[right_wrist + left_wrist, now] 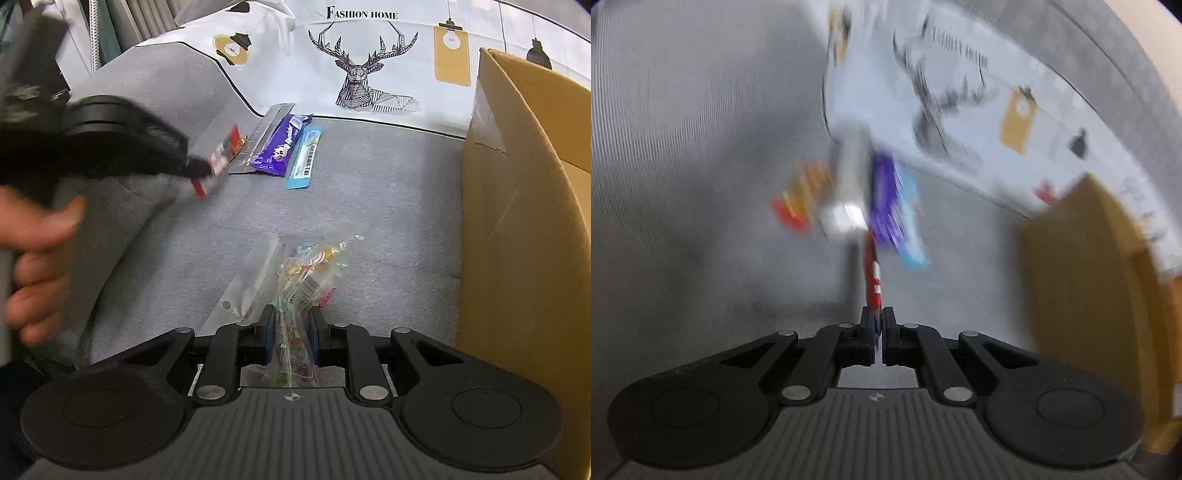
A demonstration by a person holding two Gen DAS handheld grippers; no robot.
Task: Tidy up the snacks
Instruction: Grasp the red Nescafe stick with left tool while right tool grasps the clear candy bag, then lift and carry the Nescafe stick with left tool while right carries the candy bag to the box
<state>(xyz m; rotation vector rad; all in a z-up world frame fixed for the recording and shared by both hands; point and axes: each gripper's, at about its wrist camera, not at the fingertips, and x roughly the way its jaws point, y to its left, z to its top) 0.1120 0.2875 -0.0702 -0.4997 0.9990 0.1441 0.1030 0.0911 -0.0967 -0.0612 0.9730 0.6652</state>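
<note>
Seemingly mid-placement, the left gripper [878, 317] at bottom centre of the left wrist view pinches a thin red wrapper [872, 273], aiming it toward the blurred row of snack bars [886, 199] at centre.

From the right wrist view, the right gripper [291, 332] at bottom centre clamps a crinkly clear candy bag [306, 280] over grey fabric, likely waiting its turn. A purple bar [279, 146] and blue stick [304, 158] lie side by side at upper centre; a stiff cardboard box [524, 221] stands at right.

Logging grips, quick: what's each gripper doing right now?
Left gripper: shut on a red snack packet.
Right gripper: shut on a clear candy bag.
</note>
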